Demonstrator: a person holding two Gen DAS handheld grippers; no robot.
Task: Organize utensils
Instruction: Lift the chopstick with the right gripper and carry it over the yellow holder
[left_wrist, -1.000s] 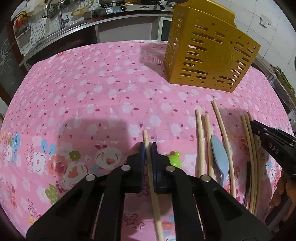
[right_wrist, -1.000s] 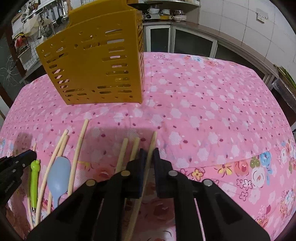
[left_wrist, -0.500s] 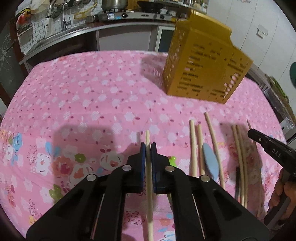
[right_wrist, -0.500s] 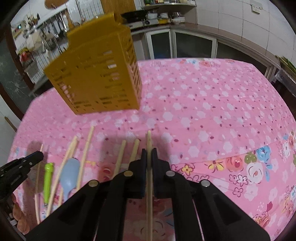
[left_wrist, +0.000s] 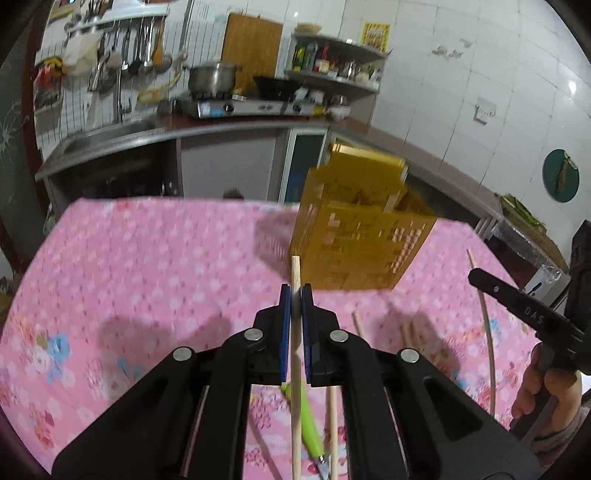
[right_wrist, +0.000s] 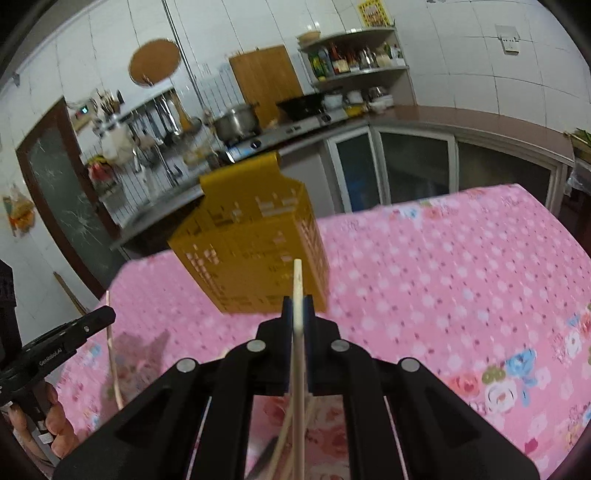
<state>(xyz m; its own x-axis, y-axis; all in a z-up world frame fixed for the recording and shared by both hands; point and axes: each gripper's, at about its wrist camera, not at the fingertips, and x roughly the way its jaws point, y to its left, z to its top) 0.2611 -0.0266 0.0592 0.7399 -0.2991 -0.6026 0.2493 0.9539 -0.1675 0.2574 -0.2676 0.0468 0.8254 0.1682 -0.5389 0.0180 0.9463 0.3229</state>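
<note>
Yellow slotted holder (left_wrist: 354, 236) blurred, contents unclear, each claw (left_wrist: 295, 291) (right_wrist: 297, 304) clamping a chopstick (left_wrist: 295, 354) (right_wrist: 298, 354)

Both wrist views are dimly lit indoors, with glare on the white glossy wall tiles (left_wrist: 461, 74) and soft grey shadows lying on the pink floral tablecloth (left_wrist: 147, 280). Motion blur smears the cloth's pattern and the perforated yellow plastic utensil holder (right_wrist: 255, 251). Fisheye distortion bends the edges into dark vignetted corners.
</note>
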